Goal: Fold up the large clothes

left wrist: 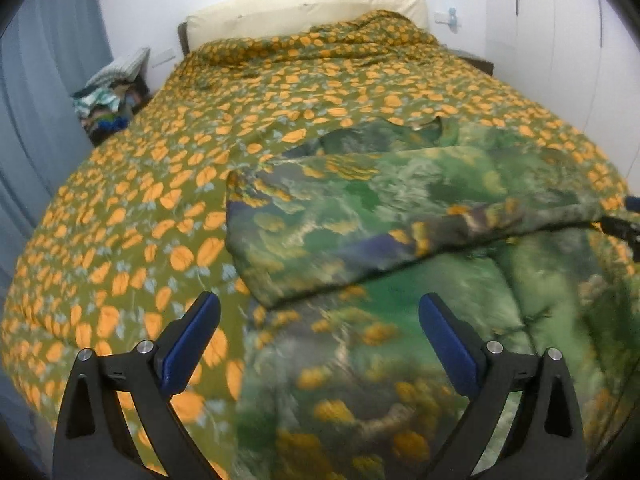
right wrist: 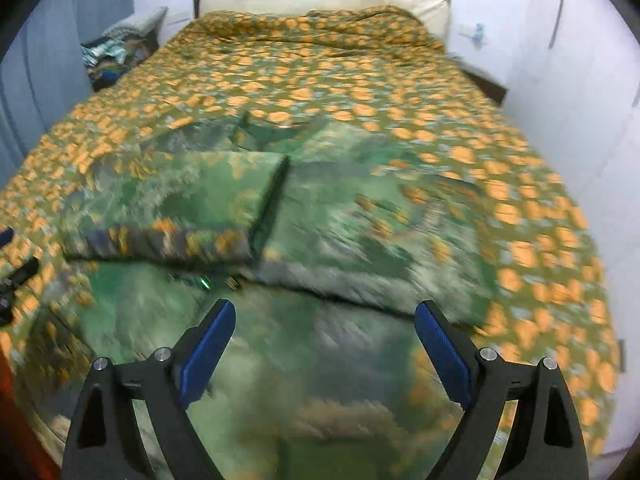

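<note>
The garment (left wrist: pixel 400 216), a large green printed piece with yellow blotches, lies spread on the bedspread (left wrist: pixel 132 208) directly ahead of and beneath both claws, its long axis running away from them toward the headboard (right wrist: pixel 320 0), neckline at the far end. The left gripper (left wrist: pixel 320 332) hangs with its jaws spread wide and nothing between them, just above the near cloth; the garment's left edge falls roughly between its fingers, so bare bedspread lies under its left finger and garment under its right. The right gripper (right wrist: pixel 325 334) is likewise agape and empty, with garment under both fingers and the garment's right edge off to its right. A sleeve or side panel is already folded inward across the body ahead of the left claw, its dark fold line lying crosswise. The next fold likely turns on the near hem, which sits closest under both claws; neither is clearly nearer. The left view shows the folded flap's near corner and the right claw's tip at the frame's right edge; the right view, blurred, shows the unfolded right half and the flap's inner end running lengthwise.
</note>
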A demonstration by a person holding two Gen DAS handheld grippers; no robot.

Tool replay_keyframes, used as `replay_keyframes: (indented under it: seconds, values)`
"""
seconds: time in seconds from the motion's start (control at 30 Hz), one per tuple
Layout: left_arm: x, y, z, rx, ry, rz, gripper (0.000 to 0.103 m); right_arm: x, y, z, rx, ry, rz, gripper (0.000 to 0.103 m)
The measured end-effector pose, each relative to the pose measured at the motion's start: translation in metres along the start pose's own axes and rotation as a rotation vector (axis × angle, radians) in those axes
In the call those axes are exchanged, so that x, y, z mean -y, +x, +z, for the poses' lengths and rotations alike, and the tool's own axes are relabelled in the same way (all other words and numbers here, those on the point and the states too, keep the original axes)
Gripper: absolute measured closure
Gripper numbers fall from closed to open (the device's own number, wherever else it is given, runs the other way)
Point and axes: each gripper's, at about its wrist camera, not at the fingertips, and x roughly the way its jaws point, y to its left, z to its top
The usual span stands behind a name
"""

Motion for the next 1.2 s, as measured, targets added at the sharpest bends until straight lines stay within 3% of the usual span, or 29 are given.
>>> replay_keyframes:
  seconds: [0.27,0.63,0.83,1.2]
  values:
    - [0.014,-0.044,-0.018,0.016,-0.011,-0.013,0.003,0.009,-0.068,-0.041,0.078,0.017,-0.110,0.012]
    - [0.014,-0.096,-0.028,0.067,-0.038,-0.008,0.002,0.012,-0.139,-0.071,0.163,0.024,-0.138,0.006]
    - [0.015,-0.106,-0.040,0.061,-0.046,-0.003,0.002,0.009,-0.163,-0.079,0.197,0.013,-0.143,0.001]
    - [0.009,-0.124,-0.047,0.076,-0.075,0.004,0.002,0.008,-0.184,-0.086,0.223,0.007,-0.158,0.001]
